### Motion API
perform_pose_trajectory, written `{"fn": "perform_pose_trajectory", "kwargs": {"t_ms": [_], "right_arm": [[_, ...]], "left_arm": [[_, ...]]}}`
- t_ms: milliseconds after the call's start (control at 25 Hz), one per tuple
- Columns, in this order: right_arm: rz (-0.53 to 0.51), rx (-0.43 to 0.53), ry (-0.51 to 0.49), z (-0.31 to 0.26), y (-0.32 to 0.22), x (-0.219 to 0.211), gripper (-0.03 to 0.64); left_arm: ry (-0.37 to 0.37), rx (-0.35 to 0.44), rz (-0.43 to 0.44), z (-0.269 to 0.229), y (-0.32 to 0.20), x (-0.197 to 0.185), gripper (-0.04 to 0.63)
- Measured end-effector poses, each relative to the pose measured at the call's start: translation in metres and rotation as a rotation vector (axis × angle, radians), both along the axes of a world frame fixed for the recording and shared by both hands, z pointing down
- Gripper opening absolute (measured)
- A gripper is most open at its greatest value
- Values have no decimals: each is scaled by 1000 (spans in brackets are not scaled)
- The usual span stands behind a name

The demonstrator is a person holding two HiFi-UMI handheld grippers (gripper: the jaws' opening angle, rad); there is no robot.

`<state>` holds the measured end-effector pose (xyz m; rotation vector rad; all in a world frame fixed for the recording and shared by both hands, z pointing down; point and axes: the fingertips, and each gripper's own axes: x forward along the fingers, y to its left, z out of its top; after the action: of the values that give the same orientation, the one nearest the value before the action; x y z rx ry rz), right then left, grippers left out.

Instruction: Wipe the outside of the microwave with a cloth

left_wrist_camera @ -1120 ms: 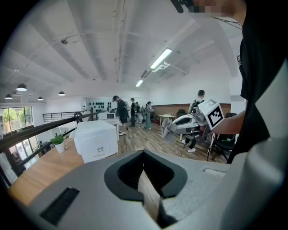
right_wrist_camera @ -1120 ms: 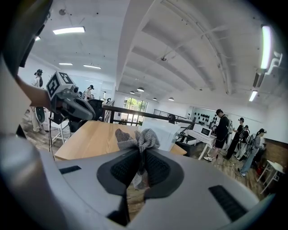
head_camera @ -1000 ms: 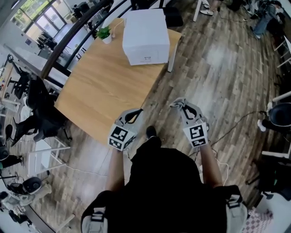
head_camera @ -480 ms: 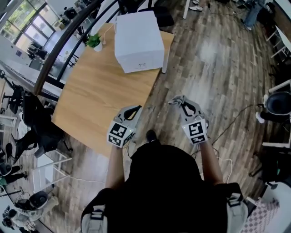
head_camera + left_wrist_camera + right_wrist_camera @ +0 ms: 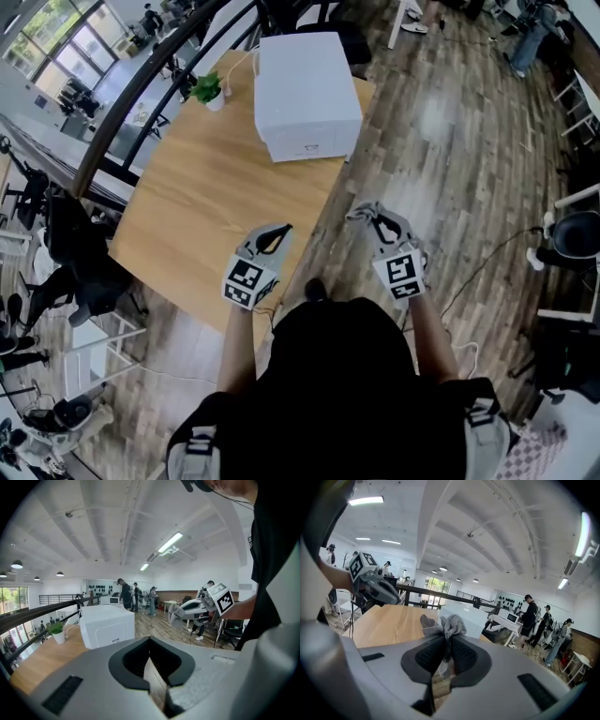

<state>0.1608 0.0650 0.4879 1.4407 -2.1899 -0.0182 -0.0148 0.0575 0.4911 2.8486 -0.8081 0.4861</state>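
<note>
The white microwave [image 5: 307, 94] stands at the far end of a wooden table [image 5: 206, 197]; it also shows in the left gripper view [image 5: 107, 625] and, pale, in the right gripper view [image 5: 468, 616]. My left gripper [image 5: 279, 231] hovers over the table's near corner, its jaws shut with nothing between them [image 5: 150, 641]. To its right, over the floor, my right gripper [image 5: 368, 218] is shut on a crumpled grey cloth [image 5: 360, 214], which bunches up above the jaws [image 5: 443, 623]. Both grippers are well short of the microwave.
A small potted plant [image 5: 208, 90] sits at the table's far left corner beside a black railing [image 5: 141, 94]. A dark chair [image 5: 80, 239] stands left of the table. A cable [image 5: 487, 258] lies on the wooden floor at right. Several people [image 5: 124, 592] stand far behind.
The head camera has swung slightly, so the table and microwave shift in view. Both grippers hold about the same pose, the right one still on the cloth.
</note>
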Motion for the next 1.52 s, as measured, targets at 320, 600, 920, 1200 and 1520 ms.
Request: {"fn": "perform_pose_trajectory", "kwargs": {"t_ms": [320,600,920,1200,1520], "right_arm": [[-76,52,-25,-11,-42,-65,32],[-114,39,-35,-5,-73,-89,32],[-190,31,-30,13,-122,-114,32],[-206,2,-39,38,-182,-133,32],[-245,-19,-50,57,-224,-158,32]], "left_arm": [[-15,-35,-48,10,-15,-42,0],[-30,-60,-59,19,-18,-51,0],[-33,-86,-112,27,-46,-63,0],[-28,-114,-142,27,-62,-72,0],[-33,-158,-186,39,-76,-79,0]]}}
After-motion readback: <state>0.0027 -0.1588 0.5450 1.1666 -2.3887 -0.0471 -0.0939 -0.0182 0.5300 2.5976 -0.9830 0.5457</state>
